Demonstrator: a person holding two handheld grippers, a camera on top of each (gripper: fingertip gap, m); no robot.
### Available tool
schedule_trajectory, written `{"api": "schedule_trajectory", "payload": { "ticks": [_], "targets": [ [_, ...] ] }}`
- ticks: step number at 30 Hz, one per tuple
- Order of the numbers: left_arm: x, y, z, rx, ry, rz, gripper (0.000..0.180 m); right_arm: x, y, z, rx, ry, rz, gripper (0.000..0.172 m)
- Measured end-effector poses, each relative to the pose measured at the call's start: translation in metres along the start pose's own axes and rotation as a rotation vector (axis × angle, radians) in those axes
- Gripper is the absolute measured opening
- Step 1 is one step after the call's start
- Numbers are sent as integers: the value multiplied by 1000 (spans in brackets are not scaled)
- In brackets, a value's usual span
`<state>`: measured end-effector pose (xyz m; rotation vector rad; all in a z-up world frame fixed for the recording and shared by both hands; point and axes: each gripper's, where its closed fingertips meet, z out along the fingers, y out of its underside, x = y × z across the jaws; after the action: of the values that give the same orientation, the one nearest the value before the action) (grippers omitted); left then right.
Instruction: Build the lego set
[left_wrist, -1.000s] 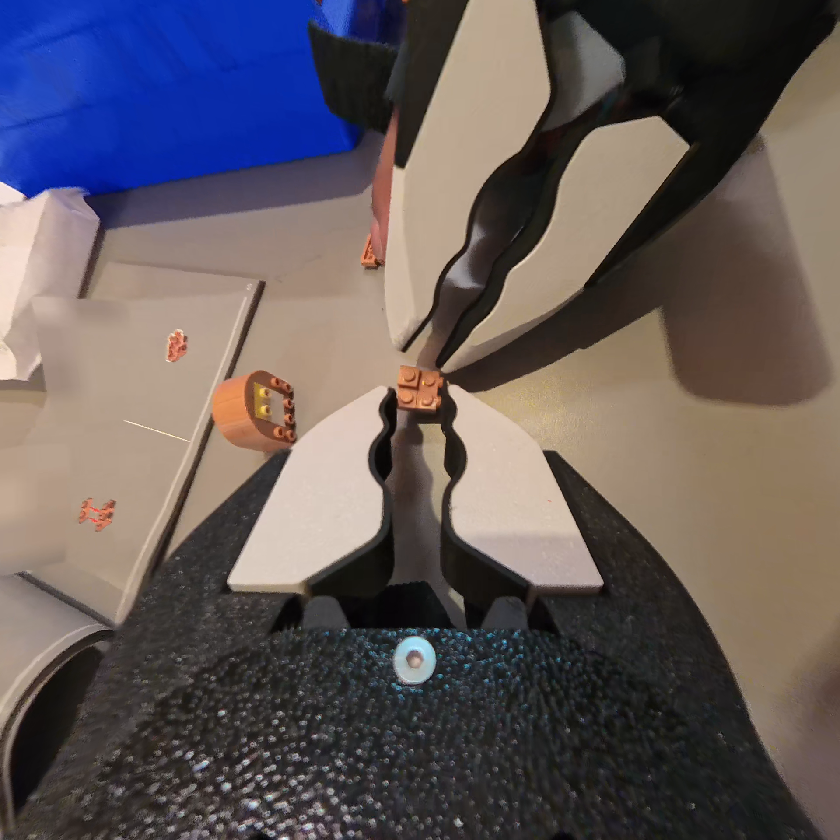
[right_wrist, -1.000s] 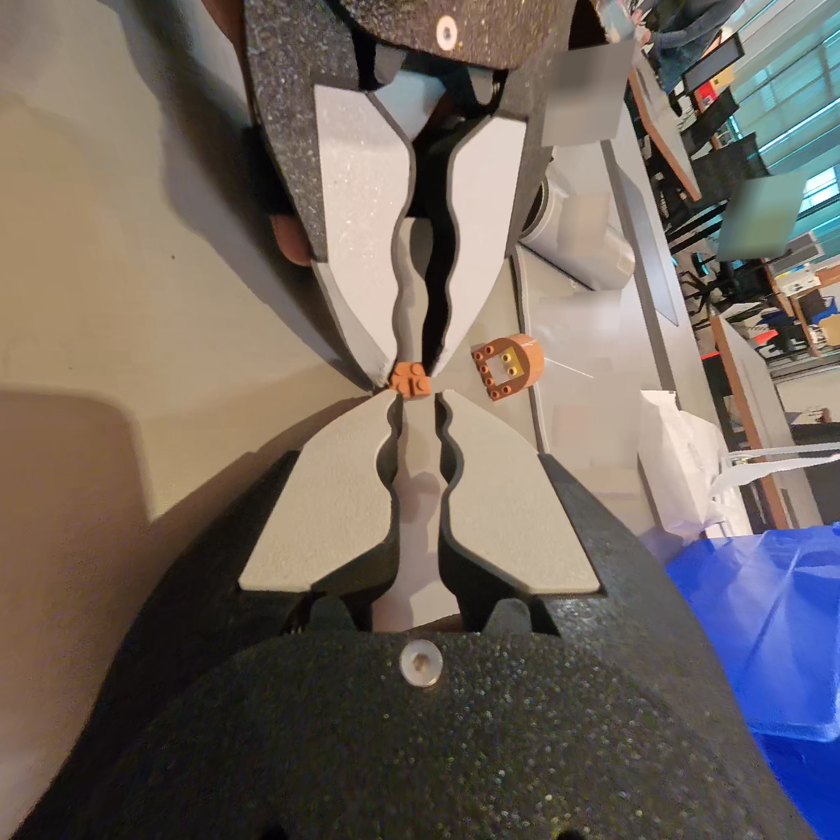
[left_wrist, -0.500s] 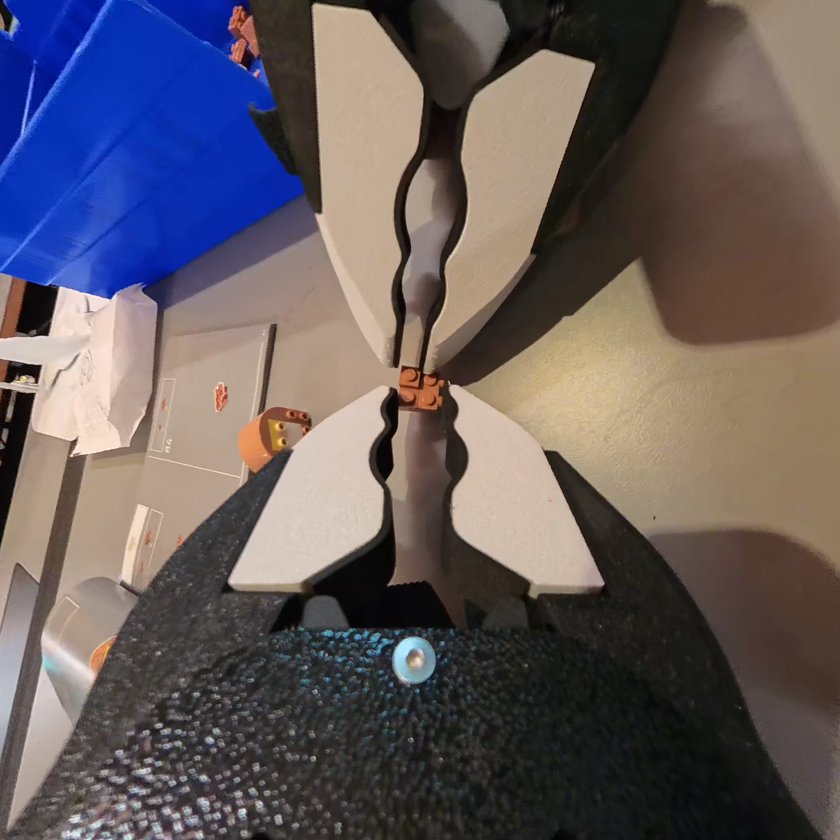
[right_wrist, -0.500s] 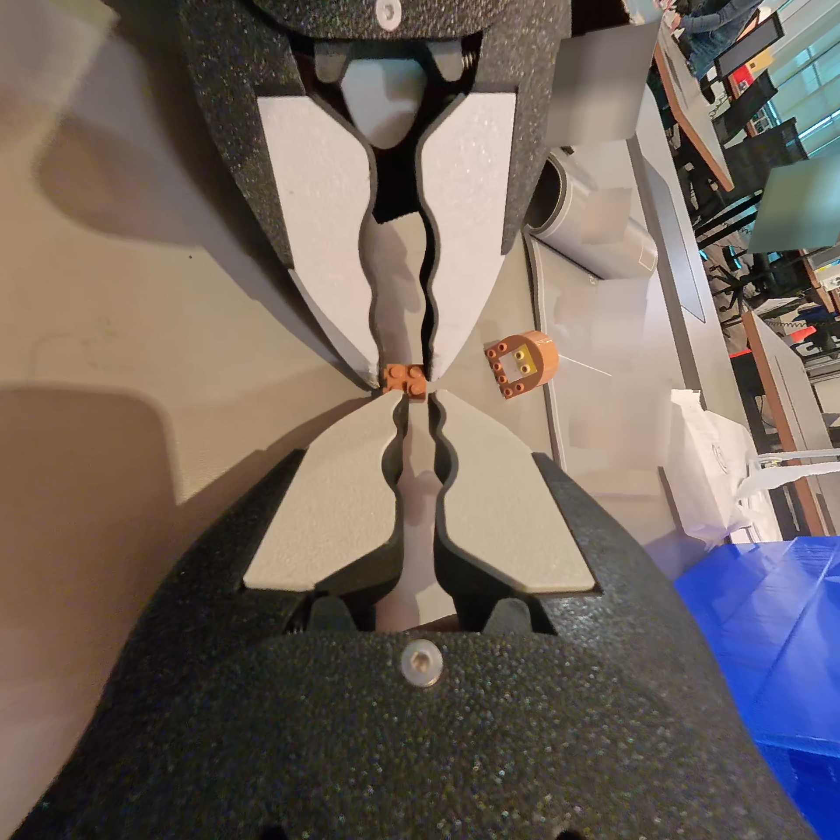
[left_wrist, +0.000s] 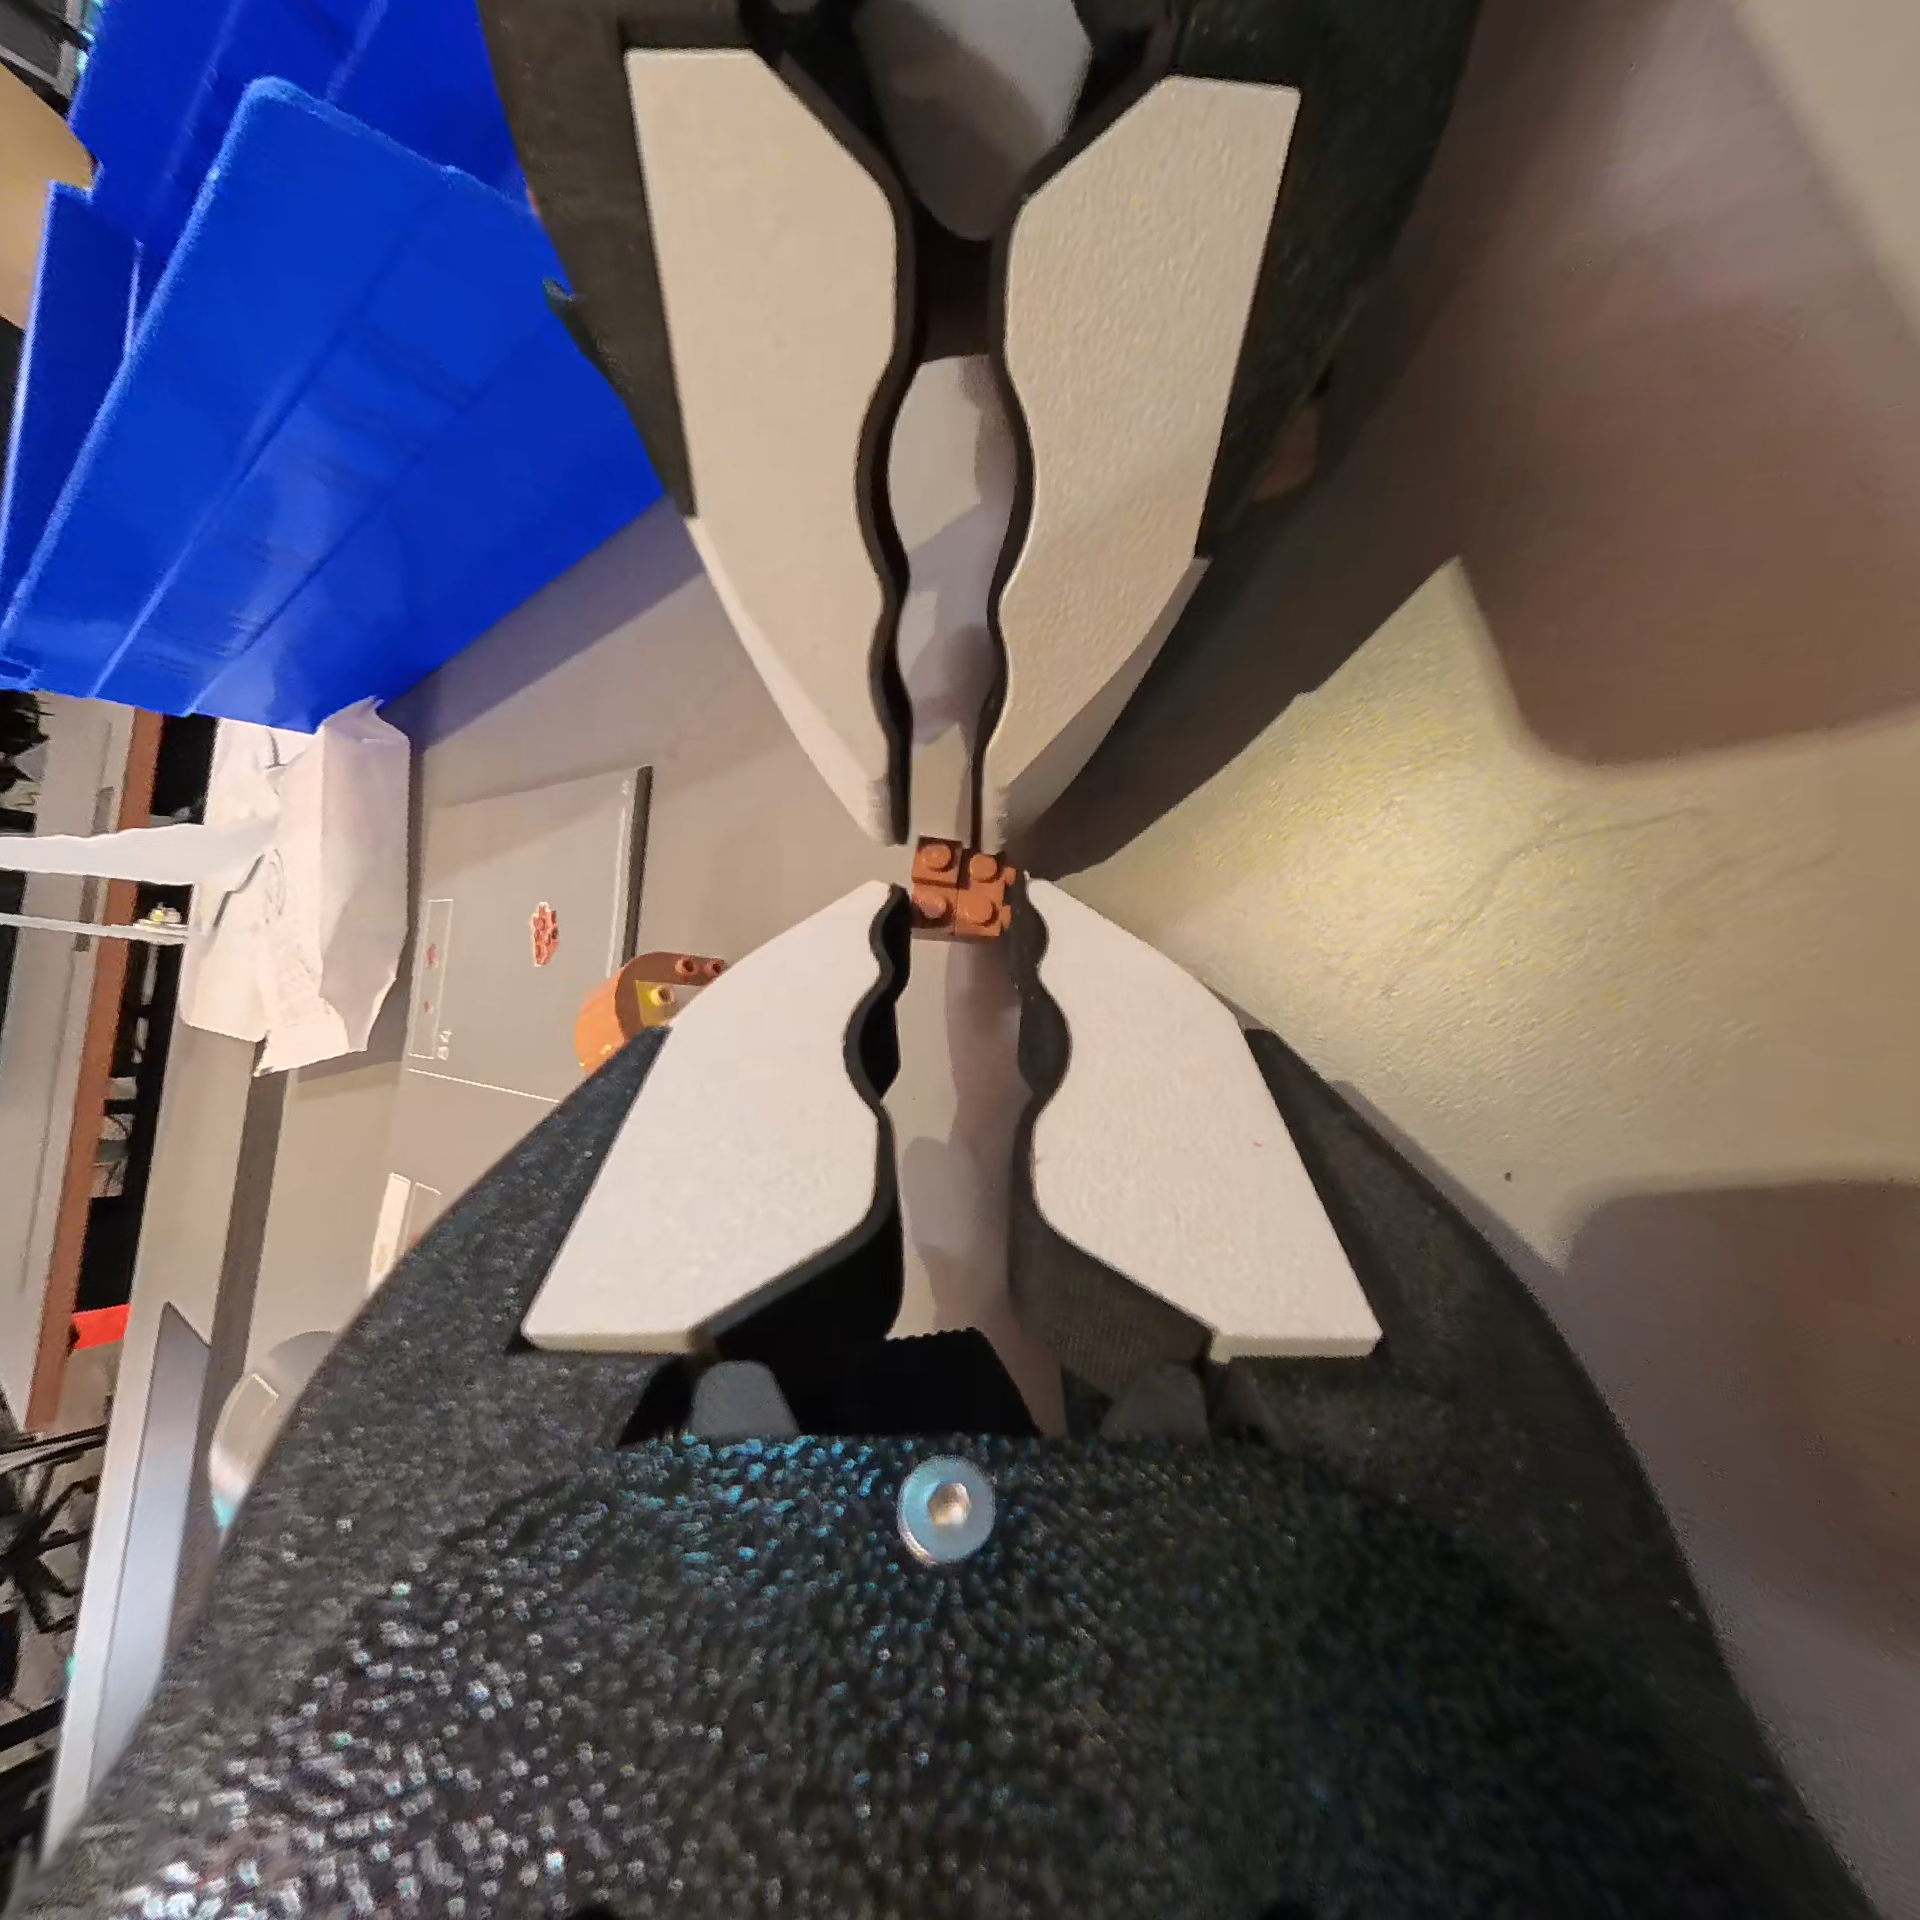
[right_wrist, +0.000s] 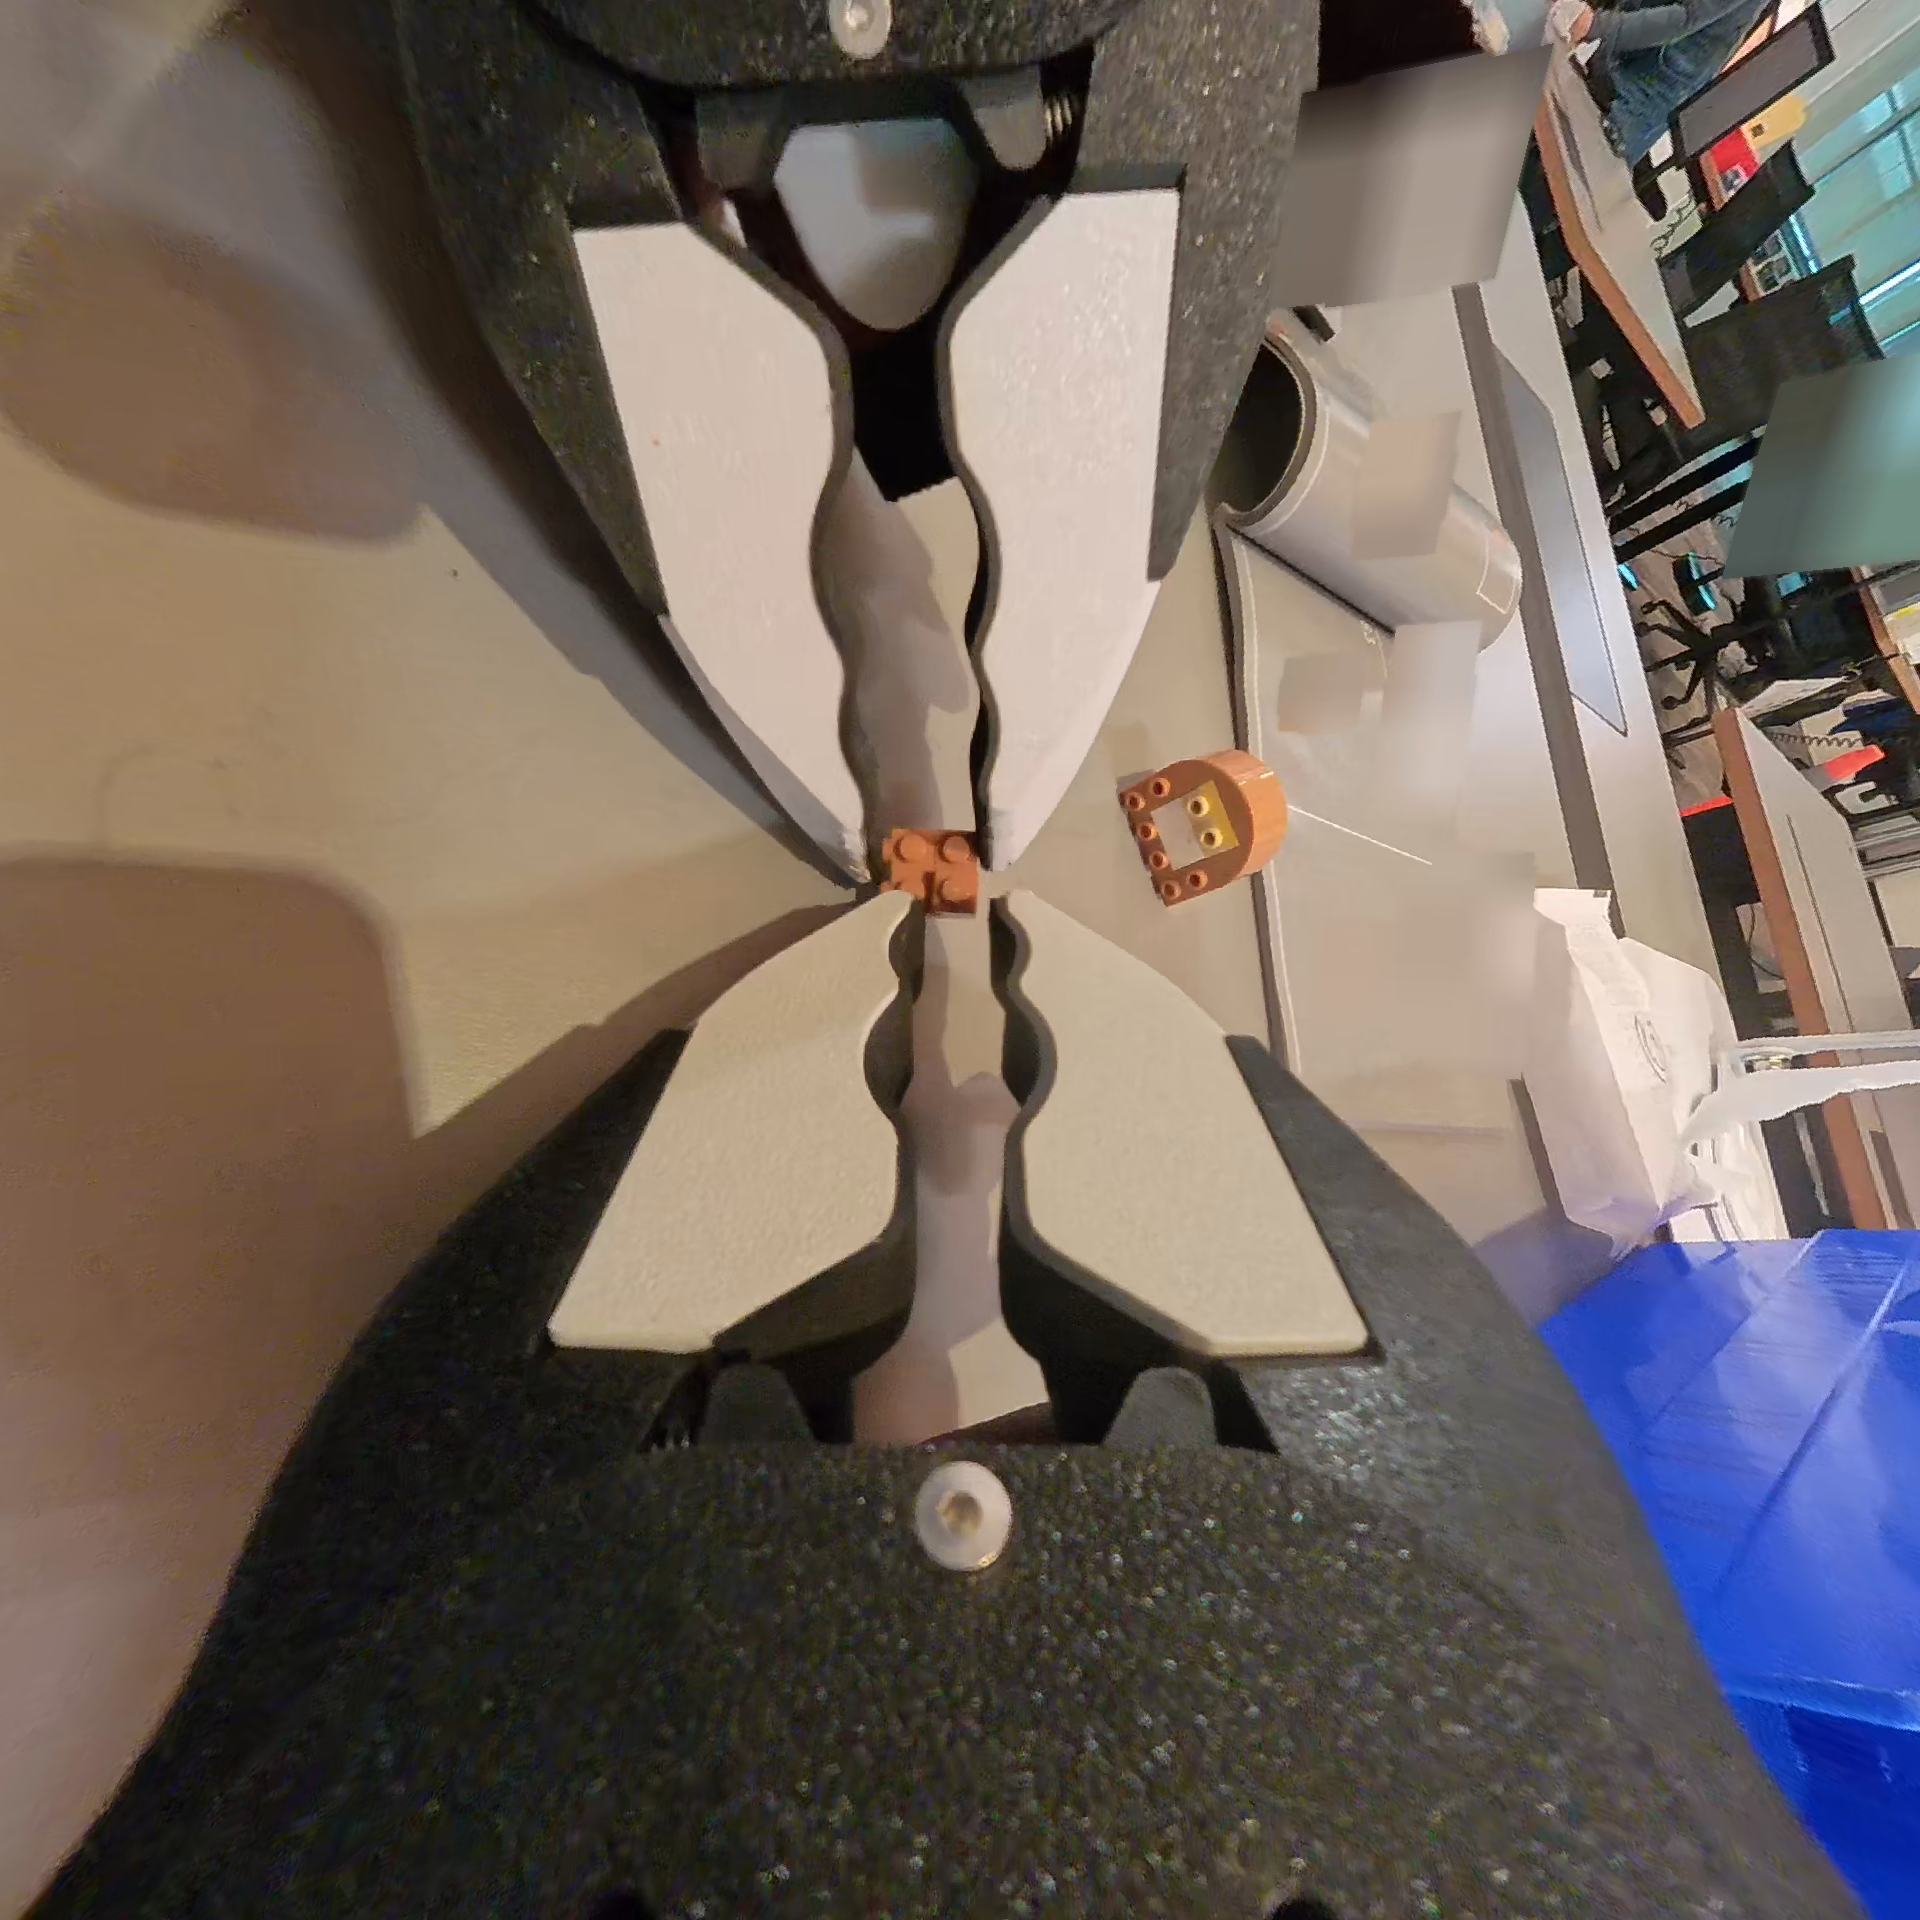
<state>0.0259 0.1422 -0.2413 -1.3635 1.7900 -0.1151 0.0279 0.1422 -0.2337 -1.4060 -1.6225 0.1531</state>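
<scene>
- The left hand-held gripper (left_wrist: 961, 904) pinches a small brown studded plastic brick assembly (left_wrist: 961, 896) between its grey fingertips, above the beige desk (left_wrist: 1455, 883).
- The right hand-held gripper (right_wrist: 951, 909), facing it tip to tip, is narrowed on the same small assembly (right_wrist: 932, 871); its pads seem to touch, though the view is tight there.
- A rounded brown plastic brick with yellow studs inside (right_wrist: 1205, 826) lies on the desk just beside the fingertips.
- Blue plastic bins (left_wrist: 270, 416) and crumpled white paper (left_wrist: 291, 883) sit farther off.

2 grippers tip to tip, small bricks (right_wrist: 932, 871) between; rounded brick (right_wrist: 1205, 826) right; bin (right_wrist: 1756, 1455) possibly nearer.
</scene>
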Motion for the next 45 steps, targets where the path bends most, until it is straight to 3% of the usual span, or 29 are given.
{"api": "schedule_trajectory", "payload": {
  "ticks": [16, 29, 35, 45],
  "targets": [
    [3, -13, -3, 65, -12, 65, 17, -2, 2, 1, -31, 3, -27, 5],
    [3, -18, -9, 188, 114, -98, 17, -3, 1, -2, 8, -37, 49, 9],
    [7, -27, -14, 279, 166, -94, 17, -7, -1, -5, 33, -60, 37, 10],
    [8, -29, -16, 312, 176, -93, 17, -8, -2, -7, 57, -69, 50, 7]
  ]
}}
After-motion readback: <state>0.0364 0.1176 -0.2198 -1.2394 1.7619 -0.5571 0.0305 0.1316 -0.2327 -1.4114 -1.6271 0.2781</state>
